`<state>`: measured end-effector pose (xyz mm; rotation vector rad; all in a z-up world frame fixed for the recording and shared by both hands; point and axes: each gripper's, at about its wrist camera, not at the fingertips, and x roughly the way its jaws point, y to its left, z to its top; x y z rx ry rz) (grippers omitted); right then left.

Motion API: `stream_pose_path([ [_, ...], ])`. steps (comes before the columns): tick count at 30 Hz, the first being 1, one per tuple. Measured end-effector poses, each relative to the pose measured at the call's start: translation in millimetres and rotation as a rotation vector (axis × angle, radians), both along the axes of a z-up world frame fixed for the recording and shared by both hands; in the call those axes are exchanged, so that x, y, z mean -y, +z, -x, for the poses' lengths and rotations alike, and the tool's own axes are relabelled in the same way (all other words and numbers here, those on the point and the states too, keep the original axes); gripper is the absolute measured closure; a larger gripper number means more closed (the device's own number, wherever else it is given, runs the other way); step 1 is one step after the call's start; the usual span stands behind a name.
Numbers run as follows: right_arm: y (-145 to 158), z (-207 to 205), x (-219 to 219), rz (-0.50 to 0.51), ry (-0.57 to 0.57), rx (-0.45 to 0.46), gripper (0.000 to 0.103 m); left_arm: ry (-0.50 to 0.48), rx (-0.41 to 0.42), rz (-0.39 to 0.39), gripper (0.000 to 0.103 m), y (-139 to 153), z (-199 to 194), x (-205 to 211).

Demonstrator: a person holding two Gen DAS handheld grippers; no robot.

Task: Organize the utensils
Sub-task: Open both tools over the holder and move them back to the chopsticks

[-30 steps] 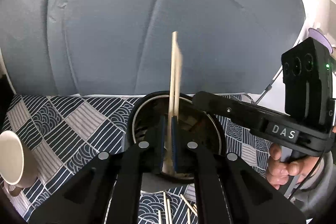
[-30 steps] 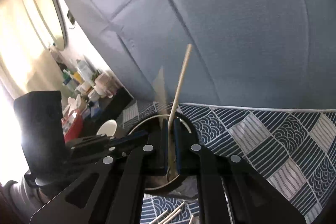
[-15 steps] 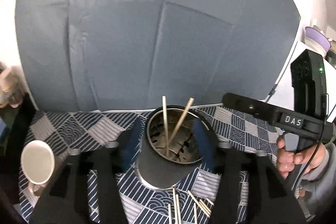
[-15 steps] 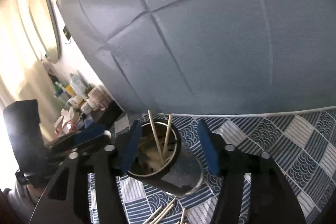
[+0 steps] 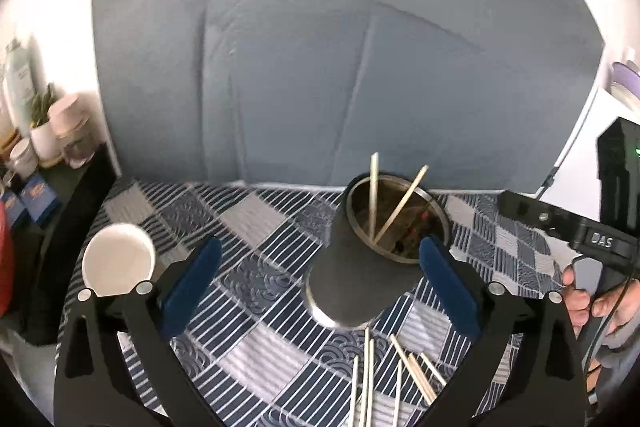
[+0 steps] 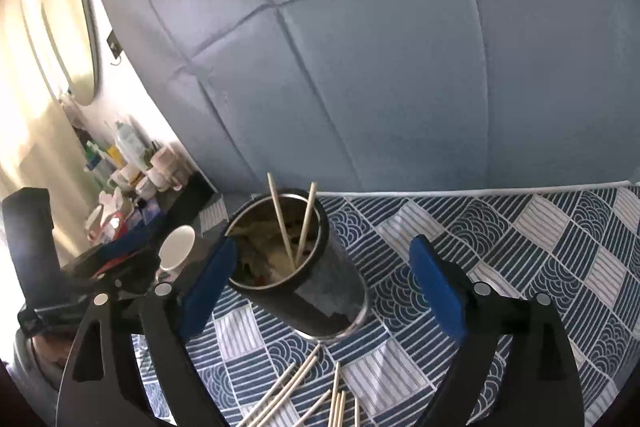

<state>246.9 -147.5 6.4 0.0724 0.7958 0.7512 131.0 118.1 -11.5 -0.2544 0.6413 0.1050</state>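
Both my left gripper [image 5: 318, 281] and right gripper [image 6: 320, 279] are spread wide and empty above the dark holder [image 5: 360, 275] with 2 chopsticks [image 5: 374, 195]; the loose chopsticks [image 5: 384, 375] lie just below it toward the tablecloth's [image 5: 256, 211] near edge, long axes pointing at me.

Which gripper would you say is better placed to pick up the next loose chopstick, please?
Probably the right gripper: both are open and empty, but the loose chopsticks lie between its fingers near the holder, while for the left gripper they sit right of centre.
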Motion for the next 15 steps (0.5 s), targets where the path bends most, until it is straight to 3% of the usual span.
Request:
stream_pose_path([
  [15,-49,19,14,0.110,-0.032,-0.098,0.017,-0.019,-0.166,-0.026,0.006,-48,17,9],
])
